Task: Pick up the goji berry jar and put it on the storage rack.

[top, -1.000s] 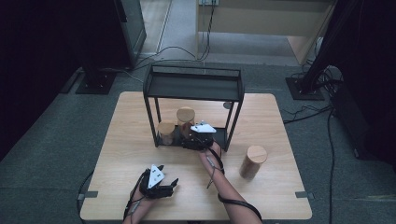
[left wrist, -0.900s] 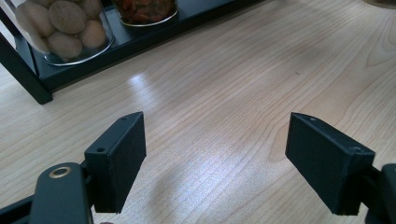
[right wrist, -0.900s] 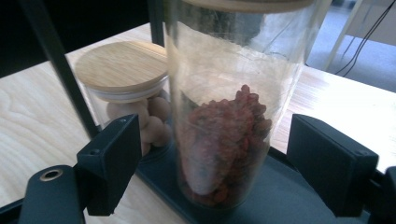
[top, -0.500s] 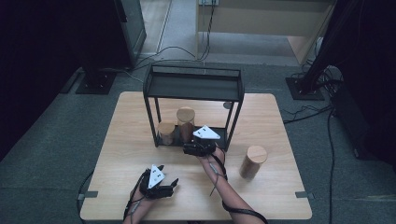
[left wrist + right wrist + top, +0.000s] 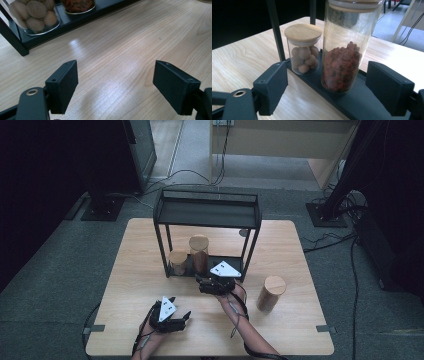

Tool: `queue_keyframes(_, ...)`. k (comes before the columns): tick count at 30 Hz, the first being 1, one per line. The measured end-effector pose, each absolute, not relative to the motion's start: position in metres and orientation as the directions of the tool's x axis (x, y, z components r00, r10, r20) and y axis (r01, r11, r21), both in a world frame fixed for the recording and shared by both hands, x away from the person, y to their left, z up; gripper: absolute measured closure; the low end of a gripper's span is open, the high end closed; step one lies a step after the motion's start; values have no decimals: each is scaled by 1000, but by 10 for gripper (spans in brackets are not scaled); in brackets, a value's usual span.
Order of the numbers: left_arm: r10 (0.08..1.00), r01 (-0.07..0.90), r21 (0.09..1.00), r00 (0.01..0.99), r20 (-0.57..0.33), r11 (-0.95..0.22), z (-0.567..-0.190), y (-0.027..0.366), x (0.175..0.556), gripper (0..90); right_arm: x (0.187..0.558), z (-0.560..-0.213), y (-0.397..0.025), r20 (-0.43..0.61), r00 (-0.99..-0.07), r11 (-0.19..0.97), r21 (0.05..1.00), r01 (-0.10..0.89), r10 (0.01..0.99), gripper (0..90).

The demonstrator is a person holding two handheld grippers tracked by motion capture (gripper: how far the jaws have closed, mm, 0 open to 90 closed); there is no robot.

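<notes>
Right gripper (image 5: 337,82) released, jaws wide, facing tall jar (image 5: 348,47) on rack shelf (image 5: 362,105). Left gripper (image 5: 122,85) released, idle over bench (image 5: 120,45). Next, likely: advance, clamp jar.

I see the tall glass jar (image 5: 348,47) of dark red dried berries standing upright with its wooden lid on, resting on the black rack's bottom shelf (image 5: 359,100), just beside a shorter lidded jar (image 5: 304,48) of pale round balls.
</notes>
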State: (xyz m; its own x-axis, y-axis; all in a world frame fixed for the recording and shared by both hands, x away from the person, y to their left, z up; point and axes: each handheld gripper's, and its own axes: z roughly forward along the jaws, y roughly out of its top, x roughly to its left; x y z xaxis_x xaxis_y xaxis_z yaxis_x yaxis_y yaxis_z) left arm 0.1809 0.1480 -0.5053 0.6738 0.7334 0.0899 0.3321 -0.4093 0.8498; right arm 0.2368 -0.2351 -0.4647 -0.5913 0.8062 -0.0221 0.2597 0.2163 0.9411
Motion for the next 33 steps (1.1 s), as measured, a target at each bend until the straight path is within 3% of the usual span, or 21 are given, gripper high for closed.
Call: queue_keyframes(33,730,330,848,676,94,-415,-505,148,181,202,221,-465,-252,-33,-612,265,919,293,790,178)
